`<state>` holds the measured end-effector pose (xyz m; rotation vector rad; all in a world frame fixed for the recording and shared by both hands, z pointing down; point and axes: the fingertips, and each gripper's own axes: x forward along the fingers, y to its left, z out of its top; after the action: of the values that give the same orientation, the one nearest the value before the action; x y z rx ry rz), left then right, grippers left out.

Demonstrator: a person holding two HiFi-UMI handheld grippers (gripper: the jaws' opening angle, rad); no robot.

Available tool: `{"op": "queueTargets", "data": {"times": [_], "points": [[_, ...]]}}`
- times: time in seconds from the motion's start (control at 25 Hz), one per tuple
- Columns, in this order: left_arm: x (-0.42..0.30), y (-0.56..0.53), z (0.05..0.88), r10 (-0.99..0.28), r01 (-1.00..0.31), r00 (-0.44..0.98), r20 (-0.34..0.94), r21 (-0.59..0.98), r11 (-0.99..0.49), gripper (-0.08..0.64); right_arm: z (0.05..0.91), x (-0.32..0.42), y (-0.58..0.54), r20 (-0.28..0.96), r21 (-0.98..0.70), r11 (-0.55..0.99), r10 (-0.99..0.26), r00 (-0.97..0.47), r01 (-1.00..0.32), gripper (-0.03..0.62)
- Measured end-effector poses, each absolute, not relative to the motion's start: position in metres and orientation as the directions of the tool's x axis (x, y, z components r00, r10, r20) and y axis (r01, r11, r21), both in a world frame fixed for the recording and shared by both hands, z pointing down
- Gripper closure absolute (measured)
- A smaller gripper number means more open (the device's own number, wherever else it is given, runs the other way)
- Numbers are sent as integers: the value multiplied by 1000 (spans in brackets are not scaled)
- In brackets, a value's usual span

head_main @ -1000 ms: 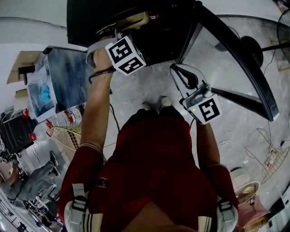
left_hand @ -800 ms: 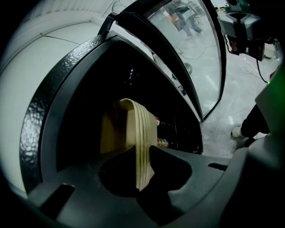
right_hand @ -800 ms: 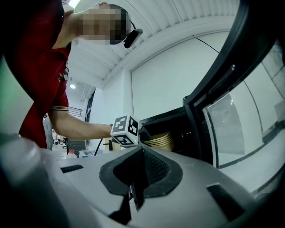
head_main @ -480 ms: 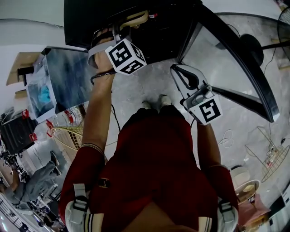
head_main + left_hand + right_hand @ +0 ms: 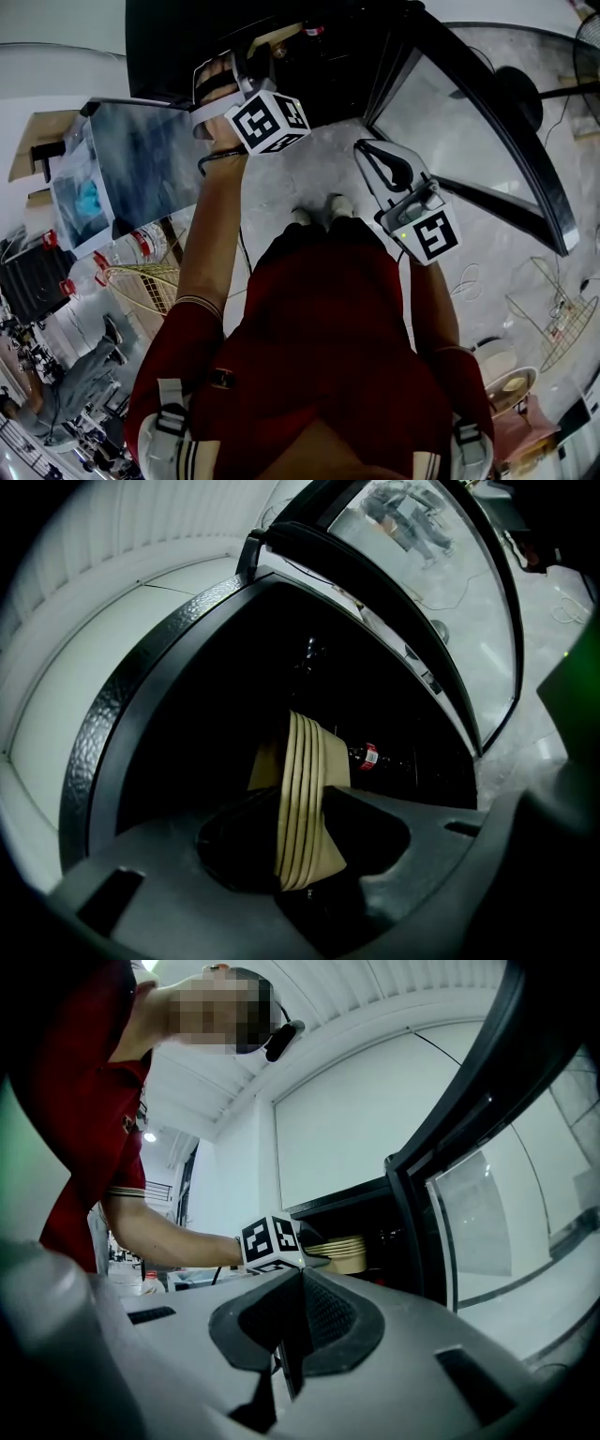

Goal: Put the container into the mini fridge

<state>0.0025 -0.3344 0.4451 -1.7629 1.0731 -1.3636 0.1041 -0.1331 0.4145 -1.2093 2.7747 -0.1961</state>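
Beige ribbed container (image 5: 300, 771) on edge between jaws of left gripper (image 5: 302, 850), inside dark mouth of mini fridge (image 5: 122, 714), jaws just opening and released around it, right gripper (image 5: 281, 1344) clenched empty near open glass door (image 5: 478, 141).

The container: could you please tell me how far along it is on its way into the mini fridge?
Done: the mini fridge has its door open, and the container is inside the opening. In hand: the left gripper has just been opening its jaws, with the container between them. Left: draw that gripper out. The right gripper is shut and holds nothing.
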Motion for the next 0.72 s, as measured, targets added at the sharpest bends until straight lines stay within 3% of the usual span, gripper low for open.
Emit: {"op": "queueTargets", "data": {"times": [0.72], "points": [[8, -327, 435, -932, -226, 235, 274, -918, -327, 403, 414, 97, -145, -55, -165, 672, -737, -674, -722, 581]]}}
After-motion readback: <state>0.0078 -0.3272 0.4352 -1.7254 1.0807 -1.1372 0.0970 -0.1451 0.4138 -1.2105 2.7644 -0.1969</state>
